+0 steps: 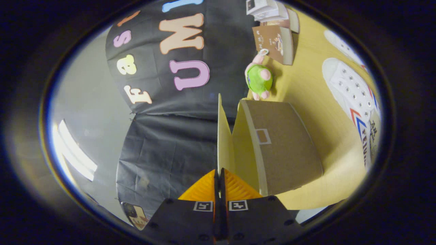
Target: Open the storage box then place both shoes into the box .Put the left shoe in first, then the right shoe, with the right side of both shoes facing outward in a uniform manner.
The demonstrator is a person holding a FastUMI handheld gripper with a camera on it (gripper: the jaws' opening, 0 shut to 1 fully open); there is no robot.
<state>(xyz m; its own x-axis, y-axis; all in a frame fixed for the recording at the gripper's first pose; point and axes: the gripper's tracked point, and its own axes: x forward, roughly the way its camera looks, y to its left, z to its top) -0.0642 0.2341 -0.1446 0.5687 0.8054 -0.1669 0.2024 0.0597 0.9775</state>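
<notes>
Still on the opening step: gripper (pixel 219 177) pinched on the box lid (pixel 223 136), swung up off the cardboard storage box (pixel 282 146) on the desk (pixel 306 85) (white sneakers (pixel 354 98) beyond), next needs release, then left shoe.

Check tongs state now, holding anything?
Tongs: closed on the storage box lid, both orange fingers pinching its thin edge, lid lifted open.
</notes>
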